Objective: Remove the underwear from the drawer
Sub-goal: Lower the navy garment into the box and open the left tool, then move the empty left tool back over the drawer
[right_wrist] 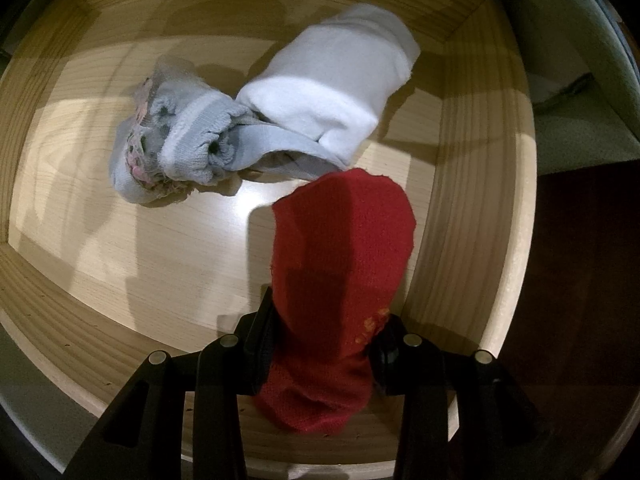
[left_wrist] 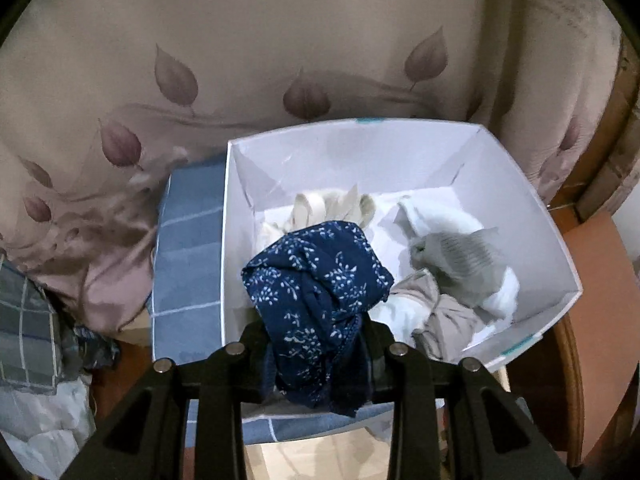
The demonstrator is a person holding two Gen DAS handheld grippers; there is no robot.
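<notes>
Navy-blue cotton underwear with a small white floral print (left_wrist: 316, 300) hangs bunched between the two black fingers of the left gripper (left_wrist: 316, 344), whose jaws are clamped together on the fabric; the bundle spills forward past the fingertips and also droops below them. It is held above the near-left corner of a white cardboard box (left_wrist: 552, 240) with open top and bits of teal tape on its rim. Inside that box lie other garments: a cream crumpled piece (left_wrist: 332, 208) toward the far wall, a grey ribbed piece (left_wrist: 460, 260) resting on white fabric (left_wrist: 500, 292) along the right wall, and a beige wrinkled piece (left_wrist: 440, 312) by the near-right edge. A blue folded cloth with thin white lines (left_wrist: 188, 260) lies just beside the box's left wall, and a pinkish-beige sheet printed with mauve leaves (left_wrist: 240, 60) spreads behind both.

In the right wrist view, the right gripper (right_wrist: 324, 344) has its jaws pressed on a red knitted garment with small orange marks (right_wrist: 340, 248), which stands up from the fingers over the near-right part of a pale wooden drawer (right_wrist: 472, 200). On the drawer's floor near its middle rest a light grey rolled knit item with a white band and frayed pinkish trim (right_wrist: 180, 140) and, touching it and reaching toward the far-right corner, a white soft folded garment (right_wrist: 332, 80).
</notes>
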